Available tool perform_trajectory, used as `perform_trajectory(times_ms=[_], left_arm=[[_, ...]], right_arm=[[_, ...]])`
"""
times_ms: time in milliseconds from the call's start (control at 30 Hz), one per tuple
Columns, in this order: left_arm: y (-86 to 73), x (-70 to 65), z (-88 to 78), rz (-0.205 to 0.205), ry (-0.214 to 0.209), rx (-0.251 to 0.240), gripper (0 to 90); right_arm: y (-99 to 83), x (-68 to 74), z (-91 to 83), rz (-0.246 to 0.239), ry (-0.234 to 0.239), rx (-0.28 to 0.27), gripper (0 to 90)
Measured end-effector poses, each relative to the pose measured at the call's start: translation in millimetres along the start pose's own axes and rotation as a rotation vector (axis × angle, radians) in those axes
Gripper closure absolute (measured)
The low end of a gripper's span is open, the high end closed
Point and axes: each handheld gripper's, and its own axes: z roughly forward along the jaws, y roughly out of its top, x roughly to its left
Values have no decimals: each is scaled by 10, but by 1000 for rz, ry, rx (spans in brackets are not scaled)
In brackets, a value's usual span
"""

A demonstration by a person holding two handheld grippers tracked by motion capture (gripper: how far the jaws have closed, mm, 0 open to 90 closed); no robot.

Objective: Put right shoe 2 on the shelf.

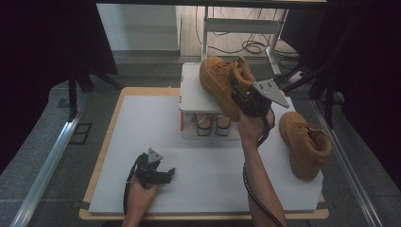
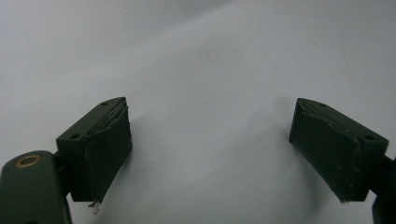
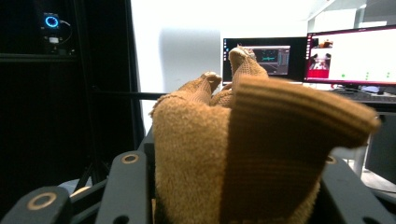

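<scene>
Tan suede boot (image 1: 221, 82) is being carried over the white shoe rack (image 1: 191, 92) — right gripper (image 1: 243, 101) jaws clamped on its collar for placement; left gripper (image 1: 161, 175) is being rested on the worktop (image 1: 198, 179), jaws apart.

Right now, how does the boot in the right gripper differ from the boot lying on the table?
The held boot is lifted above the white rack, clamped at its collar by the right gripper; the other boot rests on the white table mat, untouched. The held boot is tilted, its toe pointing left; the other boot lies at the mat's right edge. Both are tan suede ankle boots.
</scene>
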Motion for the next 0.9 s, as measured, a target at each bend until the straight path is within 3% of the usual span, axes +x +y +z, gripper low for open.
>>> perform_trajectory(times_ms=[233,900], left_arm=[[-1,0,1,0,0,-1,126],[-1,1,1,0,-1,-2,127]], right_arm=[[-39,161,165,-7,18,1,529],[-162,444,569,-6,31,34,520]])
